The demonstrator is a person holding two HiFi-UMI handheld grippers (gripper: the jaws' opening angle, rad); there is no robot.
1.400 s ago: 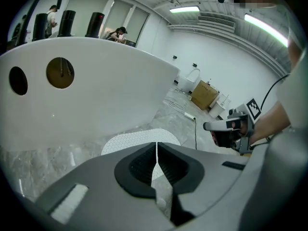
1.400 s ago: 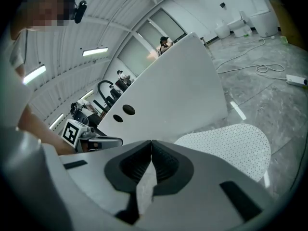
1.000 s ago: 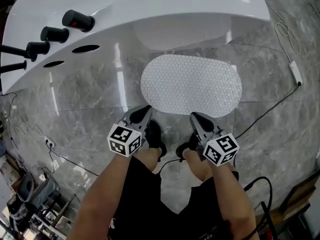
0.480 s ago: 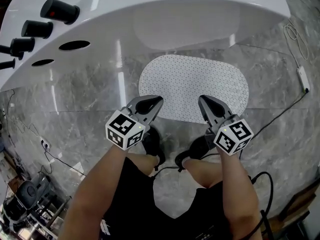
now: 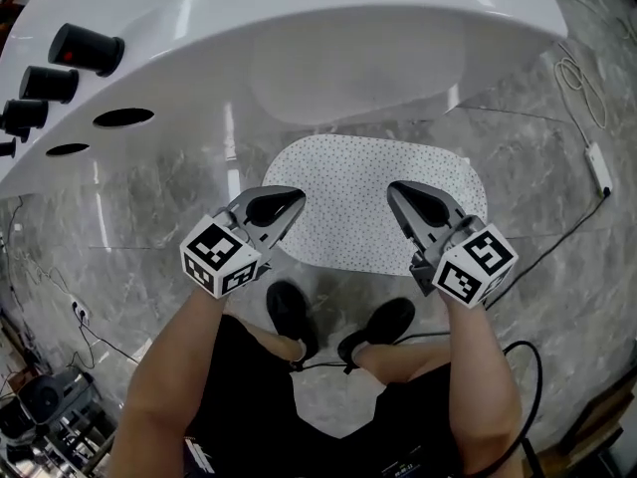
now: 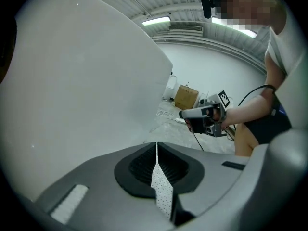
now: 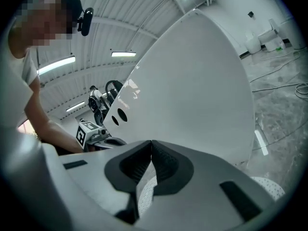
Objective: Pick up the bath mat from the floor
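The bath mat (image 5: 353, 192) is a white oval with fine dots and lies flat on the grey marble floor just in front of the bathtub. My left gripper (image 5: 297, 199) hangs over the mat's left part with its jaws together. My right gripper (image 5: 394, 189) hangs over the right part, also closed. In the left gripper view the jaws (image 6: 156, 146) meet at the tip, and the dotted mat (image 6: 162, 191) shows through the slit below them. The right gripper view shows the same: tips (image 7: 151, 142) touching, mat (image 7: 147, 196) beneath. Neither gripper holds the mat.
The white bathtub (image 5: 299, 28) overhangs the mat's far edge, with black tap knobs (image 5: 85, 48) on its left rim. The person's black shoes (image 5: 289, 315) stand at the mat's near edge. A cable and a white power strip (image 5: 595, 167) lie on the floor to the right.
Both grippers have moved forward from the mat's near edge to over the mat, and a little lower. The mat has stayed flat on the floor.
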